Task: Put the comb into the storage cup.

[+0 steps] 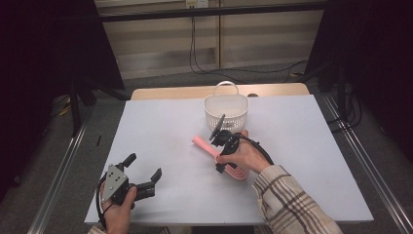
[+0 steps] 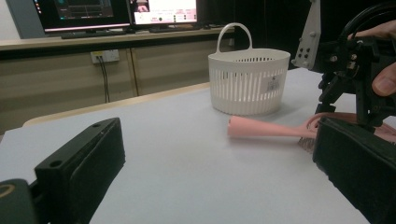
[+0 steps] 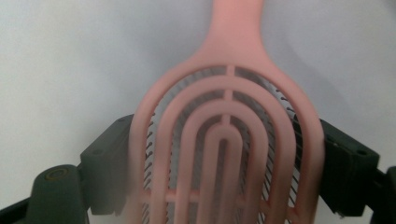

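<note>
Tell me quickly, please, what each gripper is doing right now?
Left gripper: open, holding nothing.
Right gripper: jaws straddle the pink hairbrush head; whether they grip it cannot be told.

A pink hairbrush (image 3: 227,140), a white slatted basket (image 1: 226,112), a pale grey table (image 1: 160,131), black tools and a beige plaid sleeve (image 1: 287,200).

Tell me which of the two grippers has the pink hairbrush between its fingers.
The right gripper, whose fingers flank the slotted head of the pink plastic hairbrush on the grey table. The left gripper stands open and empty.
</note>
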The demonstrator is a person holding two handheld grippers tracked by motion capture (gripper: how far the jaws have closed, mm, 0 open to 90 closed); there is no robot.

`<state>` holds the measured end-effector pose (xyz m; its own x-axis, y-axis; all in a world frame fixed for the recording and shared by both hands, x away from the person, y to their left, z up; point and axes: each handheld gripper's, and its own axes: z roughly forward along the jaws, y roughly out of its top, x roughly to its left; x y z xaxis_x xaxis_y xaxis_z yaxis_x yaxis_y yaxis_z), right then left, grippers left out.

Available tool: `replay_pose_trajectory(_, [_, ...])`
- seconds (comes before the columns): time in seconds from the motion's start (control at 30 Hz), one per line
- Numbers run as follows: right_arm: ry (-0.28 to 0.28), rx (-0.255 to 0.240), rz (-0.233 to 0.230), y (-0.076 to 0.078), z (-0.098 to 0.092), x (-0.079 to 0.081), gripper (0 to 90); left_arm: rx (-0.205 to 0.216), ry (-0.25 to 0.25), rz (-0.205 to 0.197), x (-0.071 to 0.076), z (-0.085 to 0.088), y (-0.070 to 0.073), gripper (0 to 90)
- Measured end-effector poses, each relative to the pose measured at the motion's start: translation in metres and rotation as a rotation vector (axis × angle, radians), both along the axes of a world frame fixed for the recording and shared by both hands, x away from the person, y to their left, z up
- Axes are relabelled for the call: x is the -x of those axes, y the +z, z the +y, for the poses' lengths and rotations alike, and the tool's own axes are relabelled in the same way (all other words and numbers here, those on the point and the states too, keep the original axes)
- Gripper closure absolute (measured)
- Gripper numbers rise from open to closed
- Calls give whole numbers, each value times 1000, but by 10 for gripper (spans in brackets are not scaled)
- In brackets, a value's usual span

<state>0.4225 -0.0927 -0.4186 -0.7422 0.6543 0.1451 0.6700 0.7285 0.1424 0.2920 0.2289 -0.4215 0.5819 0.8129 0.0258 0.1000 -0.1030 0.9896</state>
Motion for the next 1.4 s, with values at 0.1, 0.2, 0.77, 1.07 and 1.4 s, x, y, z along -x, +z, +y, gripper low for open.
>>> replay_pose_trajectory(0.1, [8,14,-4,1,2,1,183,-2,-2,1,0,0,0,23])
replay_pose_trajectory(0.2, [8,10,-3,1,1,1,183,-7,-2,0,0,1,0,23])
replay_pose_trajectory(0.77, [14,-7,-23,11,1,4,187,-3,-2,2,0,0,0,23])
replay_pose_trajectory(1.07, [11,3,-2,4,-1,2,181,-6,-4,1,0,0,0,23])
replay_pose_trajectory(1.4, [27,-5,-10,1,-1,0,168,-10,-1,2,-1,0,0,23])
